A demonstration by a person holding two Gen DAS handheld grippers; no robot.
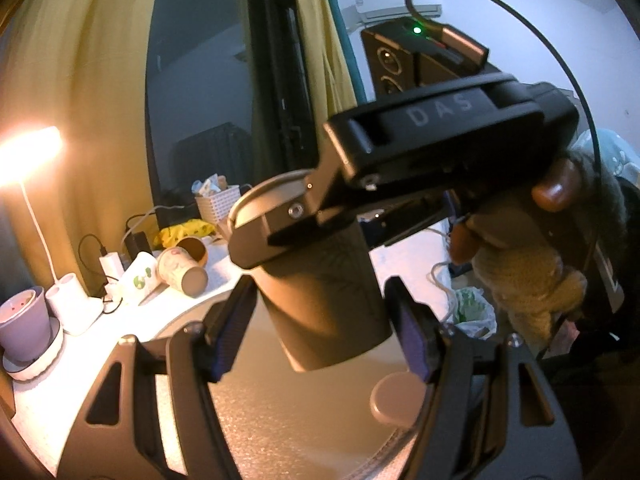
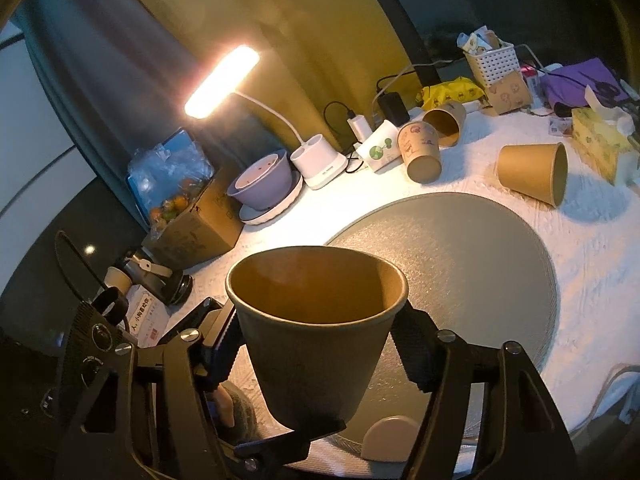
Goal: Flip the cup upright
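Note:
A brown paper cup [image 2: 316, 344] is held mouth-up above the round grey mat [image 2: 460, 264]. My right gripper [image 2: 316, 340] is shut on the cup's sides. In the left wrist view the same cup [image 1: 324, 296] hangs tilted, with the right gripper's black fingers [image 1: 280, 220] clamped near its rim. My left gripper [image 1: 320, 332] is open, its pads to either side of the cup's base, apart from it. Another brown cup [image 2: 532, 178] lies on its side on the white table beyond the mat.
Two more paper cups [image 2: 420, 148] lie on their sides near a white charger box [image 2: 380, 150]. A lit desk lamp [image 2: 222, 82], a purple bowl [image 2: 262, 184], a cardboard box [image 2: 192, 224], a white basket [image 2: 492, 62] and a tissue box [image 2: 600, 136] ring the table.

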